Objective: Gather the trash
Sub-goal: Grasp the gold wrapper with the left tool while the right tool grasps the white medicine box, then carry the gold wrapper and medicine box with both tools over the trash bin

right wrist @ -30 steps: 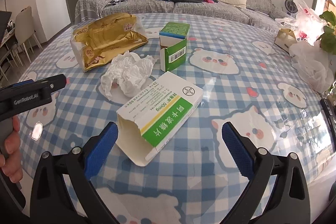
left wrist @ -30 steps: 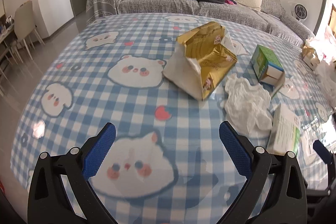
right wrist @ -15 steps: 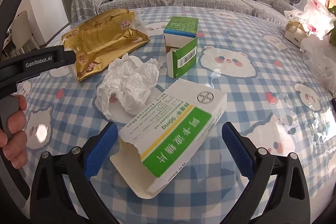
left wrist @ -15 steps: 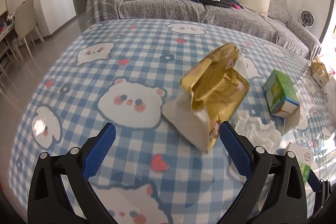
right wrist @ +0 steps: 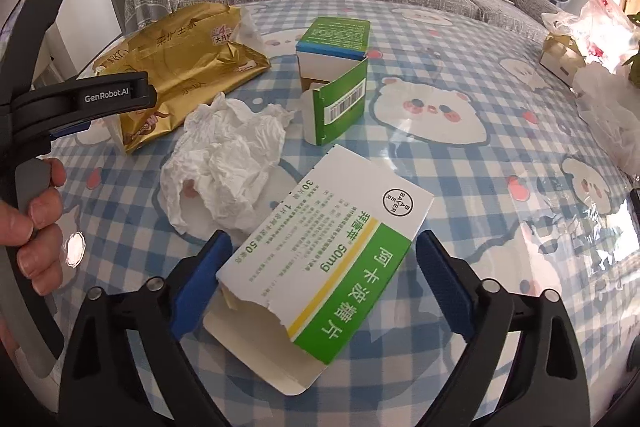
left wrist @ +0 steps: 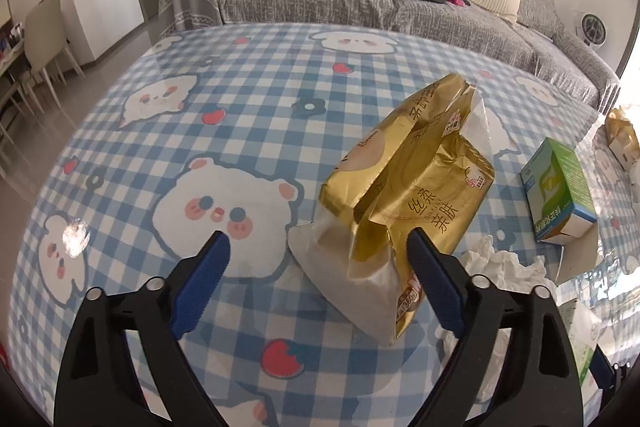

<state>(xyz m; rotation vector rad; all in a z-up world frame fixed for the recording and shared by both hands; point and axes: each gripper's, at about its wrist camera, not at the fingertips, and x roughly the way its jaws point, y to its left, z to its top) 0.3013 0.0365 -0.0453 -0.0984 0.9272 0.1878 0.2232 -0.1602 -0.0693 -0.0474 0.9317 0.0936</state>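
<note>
Left wrist view: the left gripper [left wrist: 316, 259] hangs over a checked tablecloth [left wrist: 240, 115], its jaws wide and having just been closing a little. A gold pack [left wrist: 404, 187] lies on the cloth with its near end reaching in between the jaws, close against the right pad [left wrist: 434, 283], though contact there cannot be made out; the left pad stands well apart from it over a printed bear. Beside the pack, on its right, sits a crumpled tissue [left wrist: 504, 267], and beyond that tissue a green carton [left wrist: 560, 191] lies on its side.

Right wrist view: the right gripper [right wrist: 322, 277] has its jaws wide too, also just closing somewhat. A white-and-green box [right wrist: 320, 263] with a torn open end lies slanted between them; its near left corner sits just beside the left pad [right wrist: 202, 287], while the right pad stands apart from the box's right edge. Beyond the box are the tissue [right wrist: 228, 155], the gold pack [right wrist: 180, 67] to its left, and the carton [right wrist: 336, 67] standing with a flap open. A hand [right wrist: 34, 219] grips the left gripper's handle left of the tissue.
</note>
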